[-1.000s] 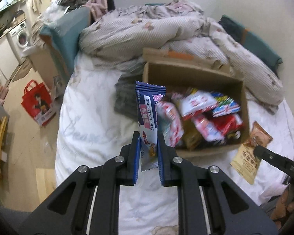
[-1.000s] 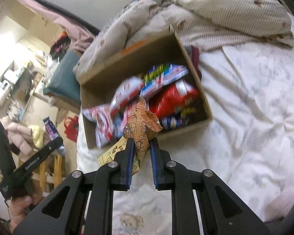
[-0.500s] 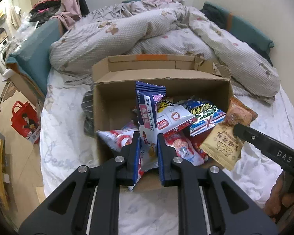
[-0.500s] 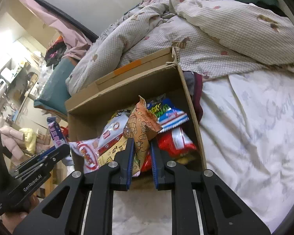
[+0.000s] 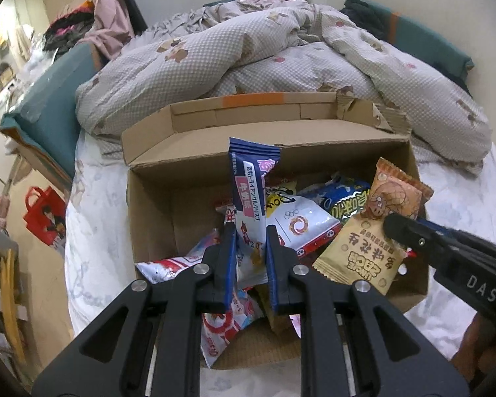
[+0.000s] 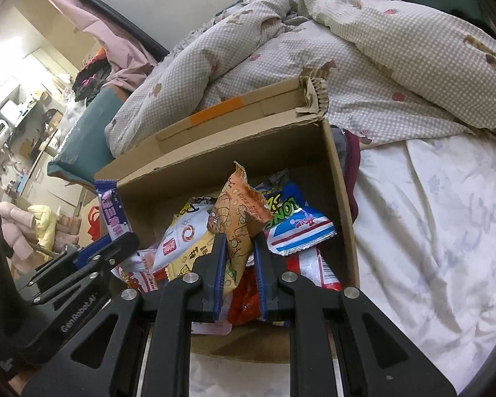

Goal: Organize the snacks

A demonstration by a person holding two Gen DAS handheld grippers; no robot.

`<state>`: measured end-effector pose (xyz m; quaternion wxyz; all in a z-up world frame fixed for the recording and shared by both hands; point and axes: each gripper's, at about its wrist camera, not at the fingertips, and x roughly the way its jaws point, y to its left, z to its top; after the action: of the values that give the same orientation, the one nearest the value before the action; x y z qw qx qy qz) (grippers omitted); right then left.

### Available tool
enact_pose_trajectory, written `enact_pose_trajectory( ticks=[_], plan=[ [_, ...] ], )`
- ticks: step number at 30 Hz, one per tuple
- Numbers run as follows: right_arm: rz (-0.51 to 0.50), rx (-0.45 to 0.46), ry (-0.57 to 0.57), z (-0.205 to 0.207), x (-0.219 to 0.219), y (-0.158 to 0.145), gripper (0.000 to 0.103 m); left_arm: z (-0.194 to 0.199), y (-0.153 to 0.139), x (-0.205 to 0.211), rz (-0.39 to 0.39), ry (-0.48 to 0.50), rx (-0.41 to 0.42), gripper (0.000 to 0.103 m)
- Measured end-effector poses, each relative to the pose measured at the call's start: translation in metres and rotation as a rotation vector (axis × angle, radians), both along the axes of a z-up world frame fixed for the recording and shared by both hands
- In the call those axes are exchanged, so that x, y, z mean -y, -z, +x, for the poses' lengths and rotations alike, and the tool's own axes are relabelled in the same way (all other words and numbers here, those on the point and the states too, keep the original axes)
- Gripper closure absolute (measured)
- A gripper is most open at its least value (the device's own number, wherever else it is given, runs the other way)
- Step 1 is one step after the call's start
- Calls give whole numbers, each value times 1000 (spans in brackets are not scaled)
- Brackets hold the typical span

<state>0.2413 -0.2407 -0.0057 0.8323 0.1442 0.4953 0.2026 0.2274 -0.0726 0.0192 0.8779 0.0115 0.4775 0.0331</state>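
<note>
On my left, the left gripper (image 5: 250, 241) is clamped on a tall blue-and-white plastic snack wrapper (image 5: 249, 185), held upright over the open brown cardboard box (image 5: 155, 205), which sits on the white bedsheet (image 6: 430, 231). The box is heaped with mixed snack packets (image 5: 297, 221). To my right, the right gripper (image 6: 239, 251) pinches a small orange-tan snack bag with cartoon print (image 6: 236, 211), also above the box's contents. A rumpled checked duvet (image 5: 281, 56) lies behind the box.
</note>
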Motion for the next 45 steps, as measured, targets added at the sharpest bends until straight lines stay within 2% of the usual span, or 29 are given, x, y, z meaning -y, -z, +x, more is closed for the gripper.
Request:
enact_pose_trajectory(
  ticks=[5,6,8,9,10,16,17,18,20,26,29,33,34,36,40,45],
  plan=[
    [14,-10,7,2,1,3,86,2,4,0,17,-9,-3,88],
    [15,-10,9,2,1,3,86,2,5,-1,12,-10,-9,84],
    [31,-17,6,3,2,5,85,2,6,-2,-7,-10,-21,61],
    [36,-19,4,3,1,5,85,1,7,-3,-13,-12,-25,39],
    [37,-19,4,3,1,5,85,0,7,-3,-16,-16,-18,30],
    [30,-26,24,3,2,5,81,-6,3,-6,-11,-34,5,29],
    [24,-27,26,3,2,6,73,-7,3,-8,-24,-36,5,29],
    [21,-30,26,3,1,6,45,-9,2,-9,-37,-39,6,29],
    [29,-15,42,0,3,5,13,-12,1,-11,-34,-43,5,29],
    [40,48,28,-10,0,-12,12,-23,-10,-18,-27,-39,34,29],
    [20,73,8,-19,-4,-20,12,-34,-17,-17,58,-30,58,29],
    [0,111,5,-38,-8,-30,1,-51,-25,-27,67,-65,71,29],
    [-7,124,-1,-45,-10,-33,1,-56,-27,-31,72,-77,78,23],
    [-19,151,-11,-57,-13,-41,0,-67,-29,-36,55,-66,88,14],
    [-24,198,-15,-81,-13,-48,0,-93,-34,-51,21,-71,99,11],
    [-50,201,-6,-110,-12,-45,0,-131,-39,-66,-45,-77,121,4]
  ],
)
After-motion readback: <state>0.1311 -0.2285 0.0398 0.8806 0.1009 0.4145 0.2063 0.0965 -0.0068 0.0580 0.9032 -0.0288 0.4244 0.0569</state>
